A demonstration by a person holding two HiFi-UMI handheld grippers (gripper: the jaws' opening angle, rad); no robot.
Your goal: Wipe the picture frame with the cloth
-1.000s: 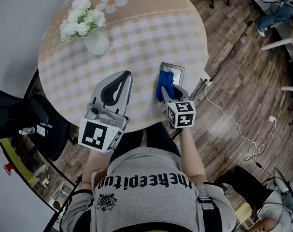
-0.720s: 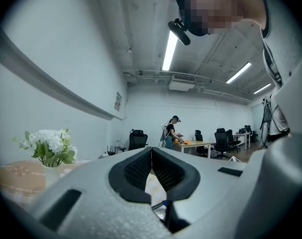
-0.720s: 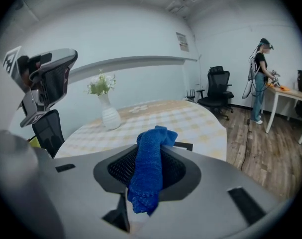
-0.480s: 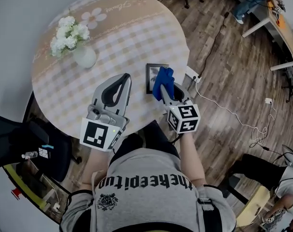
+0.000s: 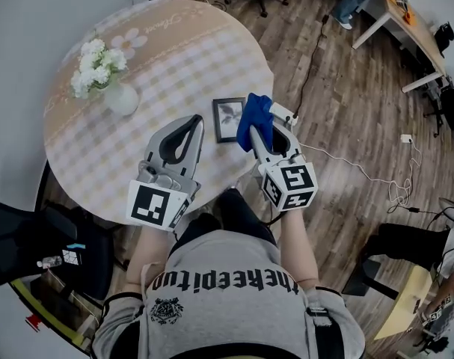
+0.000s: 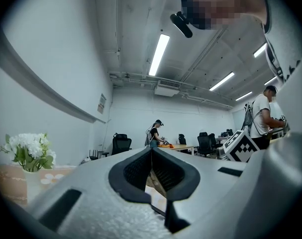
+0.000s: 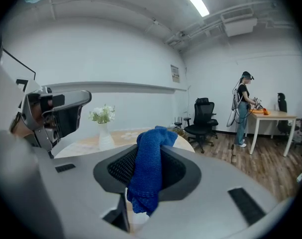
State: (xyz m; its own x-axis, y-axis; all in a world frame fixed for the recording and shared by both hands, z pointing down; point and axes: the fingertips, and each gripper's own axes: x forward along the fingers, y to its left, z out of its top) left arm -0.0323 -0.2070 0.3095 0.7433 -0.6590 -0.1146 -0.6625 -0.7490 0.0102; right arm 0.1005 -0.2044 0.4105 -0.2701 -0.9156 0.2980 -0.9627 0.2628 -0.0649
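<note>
Picture frame [image 5: 228, 120]: flat on tabletop [image 5: 174, 58], centre of head view.
Blue cloth [image 5: 256, 111]: clamped in right tongs [image 5: 259, 134], at frame's right edge.
Left tongs [image 5: 191, 123]: together, empty.
Wiping: judged barely under way.

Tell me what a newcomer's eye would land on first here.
The bright blue cloth, clamped in the right gripper, stands out at the right edge of the small dark picture frame near the front of the round table. Next comes the vase of white flowers on the table's far left.
</note>
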